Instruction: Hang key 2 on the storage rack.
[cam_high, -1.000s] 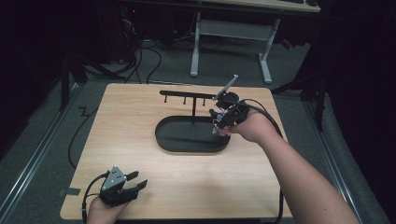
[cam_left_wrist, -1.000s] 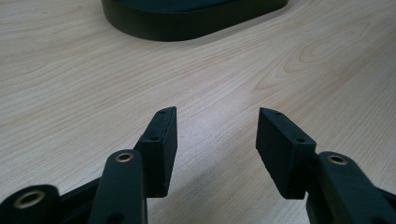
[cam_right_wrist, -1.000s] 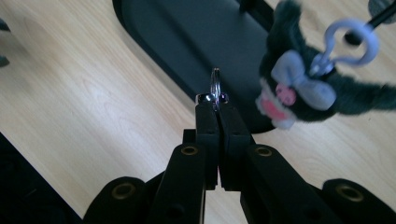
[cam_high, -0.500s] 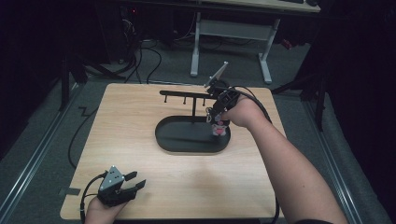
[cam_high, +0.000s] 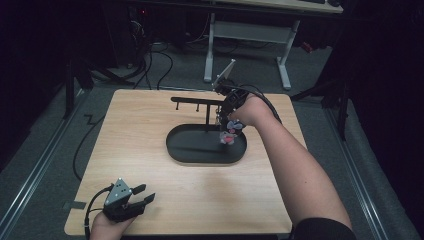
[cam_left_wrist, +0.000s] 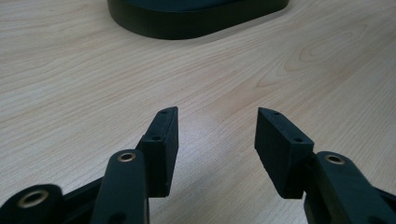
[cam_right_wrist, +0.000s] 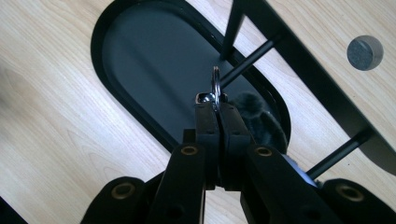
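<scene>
- Holding a keychain by its metal ring (cam_right_wrist: 215, 84), the right gripper (cam_high: 226, 106) sits above the right end of the black oval tray (cam_high: 185, 150), jaws pressed together on the ring so it stands up clear of the tips.
- A fuzzy charm (cam_high: 228, 136) hangs below the gripper over the tray; pinching at the ring probably leaves the loop free to go over a peg.
- The rack's crossbar (cam_high: 197, 101) rises on a post from the tray's far side, with short pegs beneath it; the ring is near the bar's right end, and I cannot tell whether it touches a peg.
- Left gripper (cam_high: 134, 196) rests on the wooden table (cam_high: 140, 120), well short of the tray's near rim, jaws wide apart, gripping nothing — likely parked out of the way.
</scene>
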